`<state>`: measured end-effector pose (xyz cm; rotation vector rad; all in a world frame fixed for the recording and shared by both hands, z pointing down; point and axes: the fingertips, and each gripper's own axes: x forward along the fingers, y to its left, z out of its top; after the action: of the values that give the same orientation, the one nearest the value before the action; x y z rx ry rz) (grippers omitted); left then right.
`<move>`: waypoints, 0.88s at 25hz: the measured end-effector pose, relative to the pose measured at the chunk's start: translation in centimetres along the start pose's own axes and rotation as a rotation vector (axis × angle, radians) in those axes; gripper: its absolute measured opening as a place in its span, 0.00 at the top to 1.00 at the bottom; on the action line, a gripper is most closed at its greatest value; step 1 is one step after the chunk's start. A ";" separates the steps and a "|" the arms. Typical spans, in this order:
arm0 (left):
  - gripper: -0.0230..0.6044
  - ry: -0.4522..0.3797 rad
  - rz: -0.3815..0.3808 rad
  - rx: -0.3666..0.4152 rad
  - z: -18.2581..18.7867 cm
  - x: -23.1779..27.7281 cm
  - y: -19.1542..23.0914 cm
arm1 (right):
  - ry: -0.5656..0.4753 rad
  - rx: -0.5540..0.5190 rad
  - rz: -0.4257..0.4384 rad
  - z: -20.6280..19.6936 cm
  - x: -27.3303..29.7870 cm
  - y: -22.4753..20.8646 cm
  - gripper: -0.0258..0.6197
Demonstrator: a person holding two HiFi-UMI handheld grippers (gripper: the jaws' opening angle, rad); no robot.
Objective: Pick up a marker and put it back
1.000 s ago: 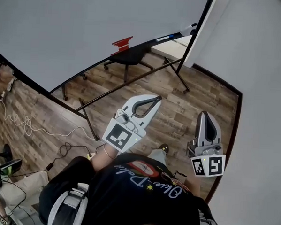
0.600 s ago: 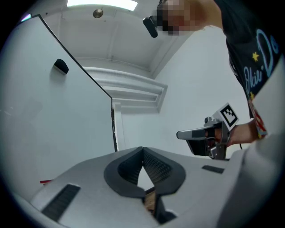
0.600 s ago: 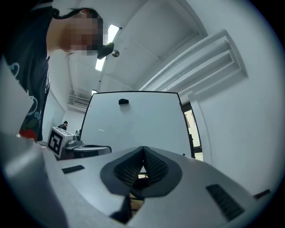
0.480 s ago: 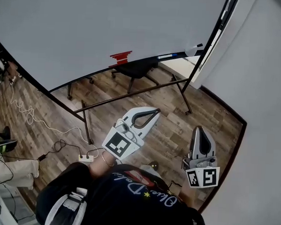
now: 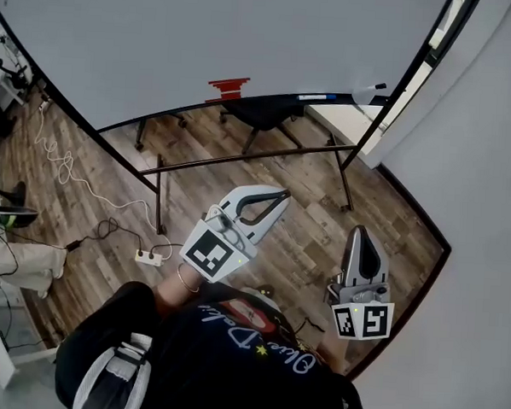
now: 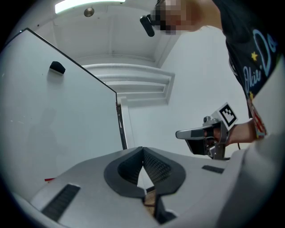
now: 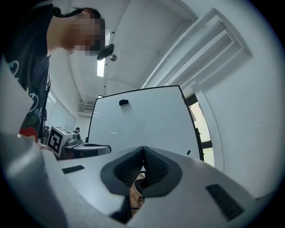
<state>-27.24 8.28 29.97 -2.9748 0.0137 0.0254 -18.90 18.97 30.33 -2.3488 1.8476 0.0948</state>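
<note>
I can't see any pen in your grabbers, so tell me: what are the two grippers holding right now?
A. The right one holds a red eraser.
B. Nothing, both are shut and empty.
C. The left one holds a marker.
B: the left gripper and the right gripper each have jaws meeting tip to tip with nothing between them, while a marker lies far off on the whiteboard's ledge.

Cursive lettering on black T-shirt, too distorted to read
</note>
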 end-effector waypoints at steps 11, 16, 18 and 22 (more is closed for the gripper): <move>0.96 -0.003 -0.024 0.031 0.6 3.5 -2.7 | -0.002 0.023 -0.008 -0.6 -1.9 -2.9 0.96; 0.96 -0.015 -0.055 0.016 0.7 4.4 -3.3 | 0.003 0.015 -0.021 -0.9 -2.0 -3.3 0.96; 0.96 -0.032 -0.070 0.012 0.7 4.9 -3.1 | 0.010 0.018 -0.023 -1.1 -1.7 -3.3 0.96; 0.96 -0.065 -0.094 -0.040 0.1 6.6 -2.5 | 0.031 -0.014 -0.034 -1.0 -0.9 -4.0 0.96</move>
<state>-20.59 10.71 30.21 -3.0093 -0.1355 0.1119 -15.33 20.63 31.72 -2.4032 1.8261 0.0686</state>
